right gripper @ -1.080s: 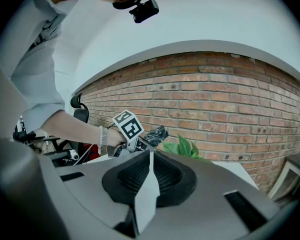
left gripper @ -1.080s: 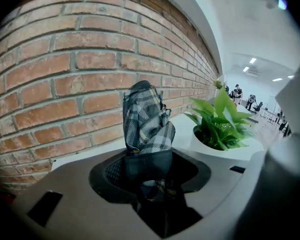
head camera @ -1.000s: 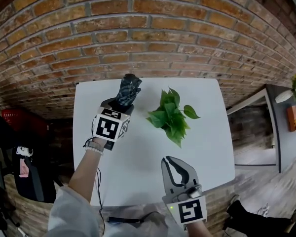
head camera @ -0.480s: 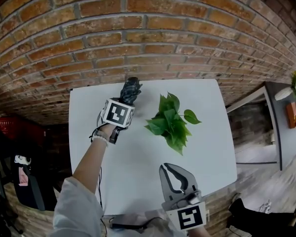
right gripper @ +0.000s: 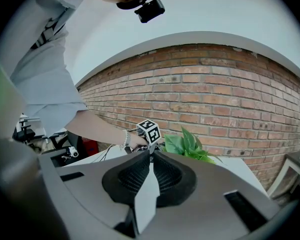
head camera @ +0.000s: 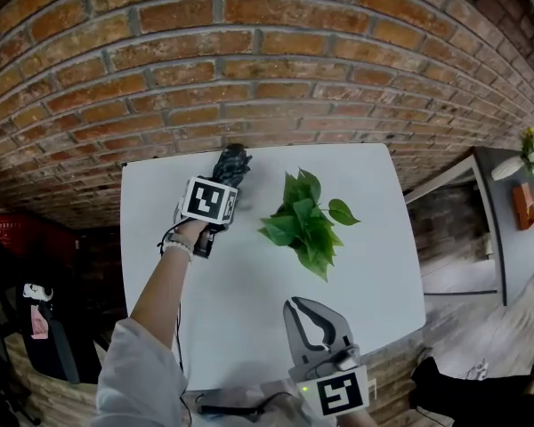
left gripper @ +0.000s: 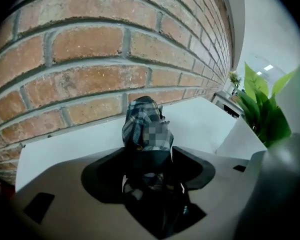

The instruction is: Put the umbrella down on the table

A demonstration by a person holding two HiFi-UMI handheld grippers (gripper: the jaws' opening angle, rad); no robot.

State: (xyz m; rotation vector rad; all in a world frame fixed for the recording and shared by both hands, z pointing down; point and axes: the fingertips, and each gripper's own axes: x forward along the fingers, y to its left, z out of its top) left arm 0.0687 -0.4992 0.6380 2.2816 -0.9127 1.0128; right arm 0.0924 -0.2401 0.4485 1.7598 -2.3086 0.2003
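The folded umbrella (head camera: 232, 162), dark plaid fabric, lies at the back of the white table (head camera: 249, 292), close under the brick wall. In the left gripper view the umbrella (left gripper: 144, 125) points away toward the wall, its near end between the jaws. My left gripper (head camera: 224, 181) tilts down over it and its jaws are opening. Thin gaps show on both sides of the umbrella's near end. My right gripper (head camera: 303, 304) hovers over the table's front edge, shut and empty. The right gripper (right gripper: 151, 153) looks across the table at the left hand.
A green leafy plant (head camera: 306, 221) sits on the table just right of the umbrella, and the plant (left gripper: 262, 109) fills the right side of the left gripper view. The brick wall (head camera: 249, 78) runs along the table's back edge. A red crate (head camera: 22, 234) stands on the floor at left.
My left gripper carried the umbrella farther back toward the wall and lowered it to the table. The right gripper stayed where it was.
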